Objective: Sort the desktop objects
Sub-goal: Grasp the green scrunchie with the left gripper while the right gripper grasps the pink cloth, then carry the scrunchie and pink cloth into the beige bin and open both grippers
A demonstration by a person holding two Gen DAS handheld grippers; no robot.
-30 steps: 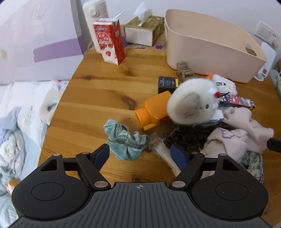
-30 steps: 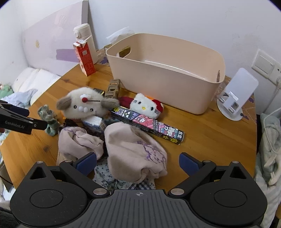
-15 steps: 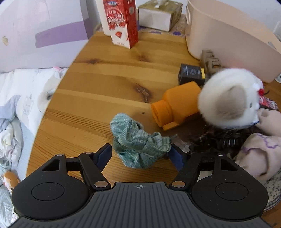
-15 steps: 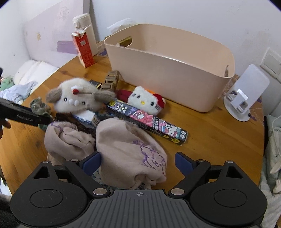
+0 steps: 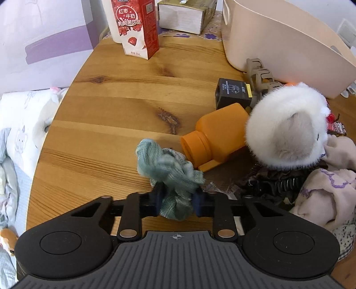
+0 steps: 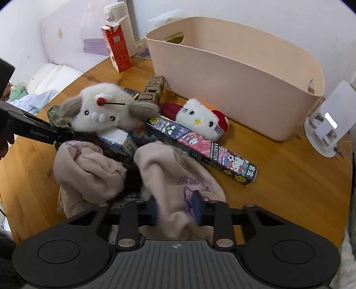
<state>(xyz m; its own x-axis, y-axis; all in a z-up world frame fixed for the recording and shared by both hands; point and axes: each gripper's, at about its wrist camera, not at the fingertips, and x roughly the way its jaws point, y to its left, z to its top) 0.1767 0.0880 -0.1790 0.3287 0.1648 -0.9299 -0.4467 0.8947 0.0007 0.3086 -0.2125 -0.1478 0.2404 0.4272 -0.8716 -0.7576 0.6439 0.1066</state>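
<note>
A crumpled green checked cloth [image 5: 169, 169] lies on the wooden table [image 5: 111, 106]. My left gripper [image 5: 178, 200] is closing on its near end, and both blue pads press into the fabric. In the right wrist view my right gripper [image 6: 175, 207] is closing on a beige cloth with purple print [image 6: 178, 177], its pads squeezing a fold. A second beige cloth [image 6: 89, 169] lies to the left. Behind them sit a fluffy white plush [image 6: 104, 111], a white cat plush [image 6: 202, 122], a cartoon-printed long box [image 6: 200, 146] and the beige bin [image 6: 233, 73].
An orange bottle [image 5: 218, 135] lies on its side beside a small black box [image 5: 233, 93] and a tan hair clip [image 5: 260, 75]. A red milk carton [image 5: 138, 26], a tissue box [image 5: 184, 15] and a white phone stand [image 6: 327, 124] stand near the table's edges. Bedding lies left.
Both grippers came down onto the table and went from wide open to clamped: the left onto the green cloth, the right onto the printed beige cloth.
</note>
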